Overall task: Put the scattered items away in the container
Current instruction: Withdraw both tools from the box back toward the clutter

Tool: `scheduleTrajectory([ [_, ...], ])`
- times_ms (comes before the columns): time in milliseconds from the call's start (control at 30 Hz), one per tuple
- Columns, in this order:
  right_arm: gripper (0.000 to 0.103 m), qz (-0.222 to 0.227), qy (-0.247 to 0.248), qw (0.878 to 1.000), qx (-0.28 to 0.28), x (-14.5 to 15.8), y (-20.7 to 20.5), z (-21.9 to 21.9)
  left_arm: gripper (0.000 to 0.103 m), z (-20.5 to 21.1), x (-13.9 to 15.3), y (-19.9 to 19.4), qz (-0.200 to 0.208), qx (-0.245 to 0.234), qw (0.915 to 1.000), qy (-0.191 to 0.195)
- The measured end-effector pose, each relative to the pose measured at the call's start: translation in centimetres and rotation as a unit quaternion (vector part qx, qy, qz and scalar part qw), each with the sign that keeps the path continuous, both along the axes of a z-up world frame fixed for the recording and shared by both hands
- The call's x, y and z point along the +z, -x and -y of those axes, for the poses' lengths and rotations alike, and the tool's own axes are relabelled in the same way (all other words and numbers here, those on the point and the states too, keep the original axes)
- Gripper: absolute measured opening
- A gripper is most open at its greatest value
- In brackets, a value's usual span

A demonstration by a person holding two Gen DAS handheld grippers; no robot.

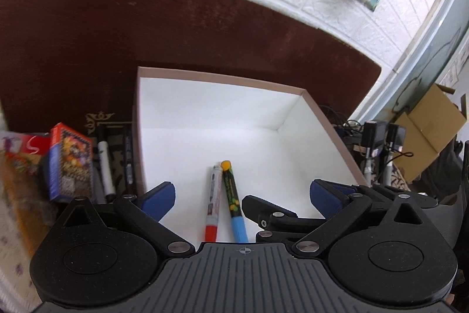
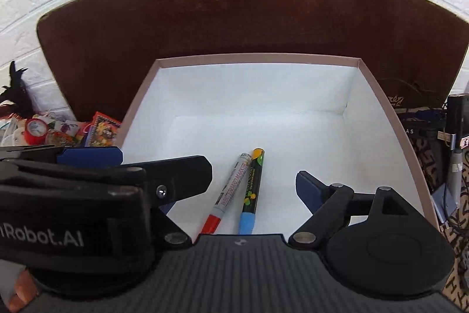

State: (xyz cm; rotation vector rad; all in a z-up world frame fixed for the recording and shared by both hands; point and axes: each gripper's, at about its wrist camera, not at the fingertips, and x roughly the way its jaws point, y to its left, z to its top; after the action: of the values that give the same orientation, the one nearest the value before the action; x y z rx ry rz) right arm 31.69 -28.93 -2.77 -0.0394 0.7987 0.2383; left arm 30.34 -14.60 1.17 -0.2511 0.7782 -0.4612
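Note:
A shallow box [image 1: 222, 77] with a white inside and a pinkish rim stands on the dark wood table. Two markers lie side by side on its floor: one with a red cap [image 1: 213, 201] and a black one with a blue cap [image 1: 231, 195]. My left gripper [image 1: 242, 189] hangs open above them, touching neither. In the right wrist view the same box [image 2: 258, 57] holds the red-capped marker [image 2: 231, 189] and the blue-capped marker [image 2: 252, 189]. My right gripper [image 2: 234, 192] is also open and empty over them, its left finger hidden behind the left gripper.
Left of the box lie a colourful card pack [image 1: 70, 163], a white marker with a black cap [image 1: 105, 166], a black pen [image 1: 128, 157] and snack packets [image 1: 23, 160]. Beyond the table's right edge are a cardboard carton [image 1: 425, 131] and camera gear [image 1: 378, 137]. A white brick wall backs the table.

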Motion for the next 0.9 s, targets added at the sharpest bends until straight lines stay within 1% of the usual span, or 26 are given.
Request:
scheduleTrajectory([
  [100, 0.09, 0.007, -0.004, 1.0, 0.008, 1.4, 2.5, -0.7, 0.103, -1.3, 1.4, 3.3, 0.012, 0.007, 0.9999, -0.003],
  [200, 0.094, 0.018, -0.005, 0.999, 0.027, 2.7, 6.1, -2.0, 0.103, -3.2, 2.3, 7.6, 0.024, 0.022, 0.9993, -0.02],
  [267, 0.095, 0.024, -0.011, 0.999, 0.048, 2.9, 9.0, -3.2, 0.103, -4.7, 2.4, 10.9, 0.043, 0.022, 0.9984, -0.028],
  [333, 0.099, 0.031, -0.028, 0.996, 0.075, 2.7, 12.2, -4.3, 0.103, -6.3, 1.8, 14.2, 0.061, 0.025, 0.9973, -0.032],
  [400, 0.101, 0.039, -0.056, 0.991, 0.113, 2.2, 15.4, -5.4, 0.103, -7.9, 0.7, 17.2, 0.068, 0.034, 0.9966, -0.03],
  [467, 0.1, 0.046, -0.071, 0.986, 0.145, 1.4, 18.5, -6.6, 0.103, -9.6, -0.9, 19.9, 0.063, 0.048, 0.9965, -0.026],
  [567, 0.101, 0.076, -0.054, 0.981, 0.17, -0.7, 23.0, -8.7, 0.103, -12.6, -4.1, 23.4, 0.041, 0.077, 0.9962, -0.007],
  [633, 0.101, 0.088, -0.044, 0.977, 0.189, -2.3, 25.6, -10.0, 0.103, -14.7, -6.5, 25.4, 0.014, 0.101, 0.9948, 0.007],
  [700, 0.101, 0.089, -0.033, 0.974, 0.206, -3.9, 27.4, -11.3, 0.103, -16.4, -8.5, 26.6, -0.012, 0.121, 0.9925, 0.014],
  [767, 0.101, 0.081, -0.029, 0.972, 0.219, -5.3, 28.6, -12.3, 0.103, -18.0, -10.1, 27.4, -0.028, 0.138, 0.99, 0.008],
  [833, 0.101, 0.075, -0.022, 0.971, 0.226, -6.5, 29.4, -13.2, 0.103, -19.4, -11.0, 27.7, -0.034, 0.163, 0.9859, -0.002],
  [900, 0.101, 0.072, -0.006, 0.972, 0.224, -7.4, 29.8, -14.0, 0.103, -20.6, -11.2, 27.8, -0.031, 0.179, 0.9834, 0.002],
])
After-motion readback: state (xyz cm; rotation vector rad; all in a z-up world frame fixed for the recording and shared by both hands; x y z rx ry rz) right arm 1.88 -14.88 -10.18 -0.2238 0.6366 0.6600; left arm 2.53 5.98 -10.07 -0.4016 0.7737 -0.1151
